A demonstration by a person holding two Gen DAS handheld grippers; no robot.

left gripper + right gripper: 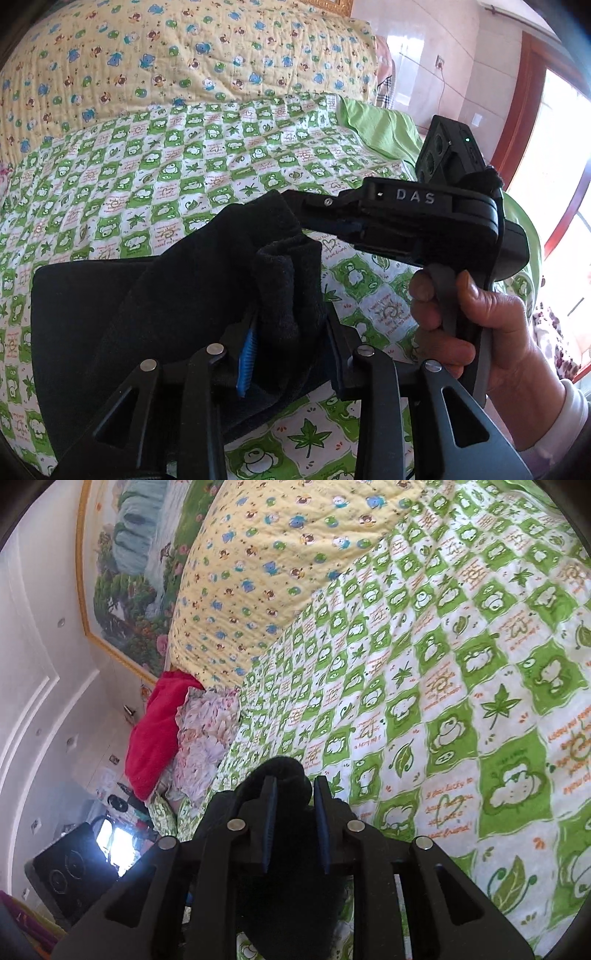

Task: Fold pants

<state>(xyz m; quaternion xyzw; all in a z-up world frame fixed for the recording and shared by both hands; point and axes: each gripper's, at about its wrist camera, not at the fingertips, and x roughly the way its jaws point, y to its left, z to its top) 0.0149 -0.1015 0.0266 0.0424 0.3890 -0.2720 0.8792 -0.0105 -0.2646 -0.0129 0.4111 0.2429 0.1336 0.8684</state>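
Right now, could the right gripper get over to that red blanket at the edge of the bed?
Probably not yet. The right gripper has a fold of the black pants between its fingers, so it is busy. The red blanket lies far across the green checked quilt, with nothing between but open bedding.

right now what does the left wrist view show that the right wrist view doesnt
Only the left wrist view: the right gripper seen from outside, the hand holding it, a window, and the black pants spread over the bed.

Only the right wrist view: a landscape painting, a red cloth, and a dark device low on the left.

Both: bunched black pants fabric between the viewing gripper's fingers, the green checked quilt and the yellow quilt.
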